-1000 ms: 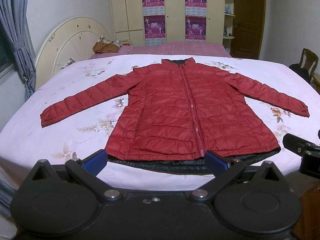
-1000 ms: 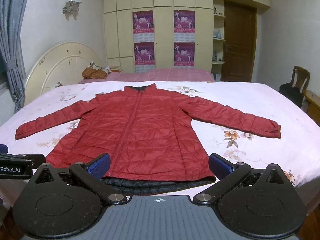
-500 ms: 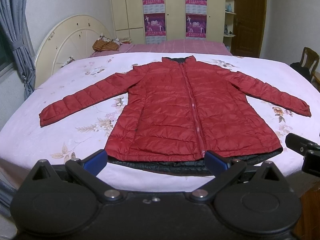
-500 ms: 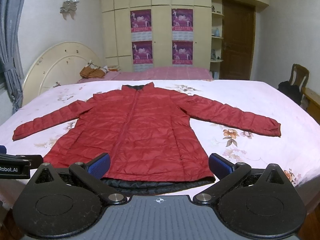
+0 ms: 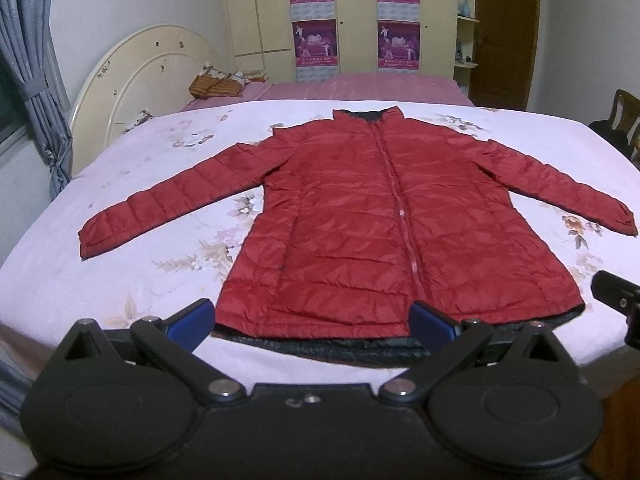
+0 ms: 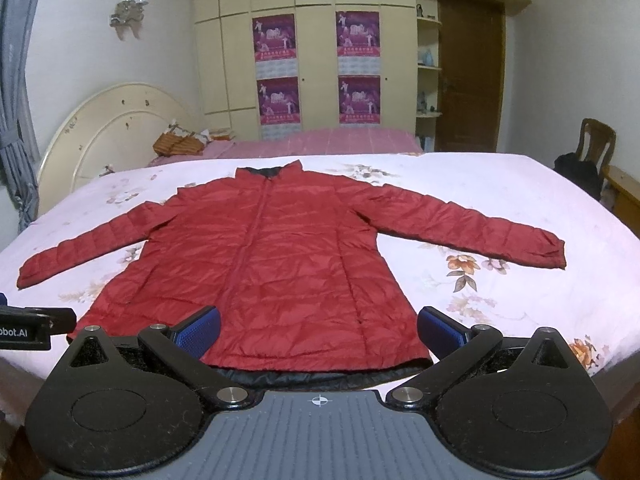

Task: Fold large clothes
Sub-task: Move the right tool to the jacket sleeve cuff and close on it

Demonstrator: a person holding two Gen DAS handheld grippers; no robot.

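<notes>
A red quilted jacket lies flat and zipped on the floral bedsheet, sleeves spread to both sides, dark lining showing at the hem. It also shows in the right wrist view. My left gripper is open and empty, hovering just before the hem at the bed's near edge. My right gripper is open and empty, also just before the hem. The right gripper's tip shows in the left wrist view; the left gripper's tip shows in the right wrist view.
A cream headboard stands at the left. A second bed with a pink cover and a basket lies behind. A wardrobe with posters, a door and a chair stand beyond.
Both grippers have shifted slightly; the jacket sits a little lower in the left wrist view and drifts leftward in the right wrist view. The jacket itself has not moved.
</notes>
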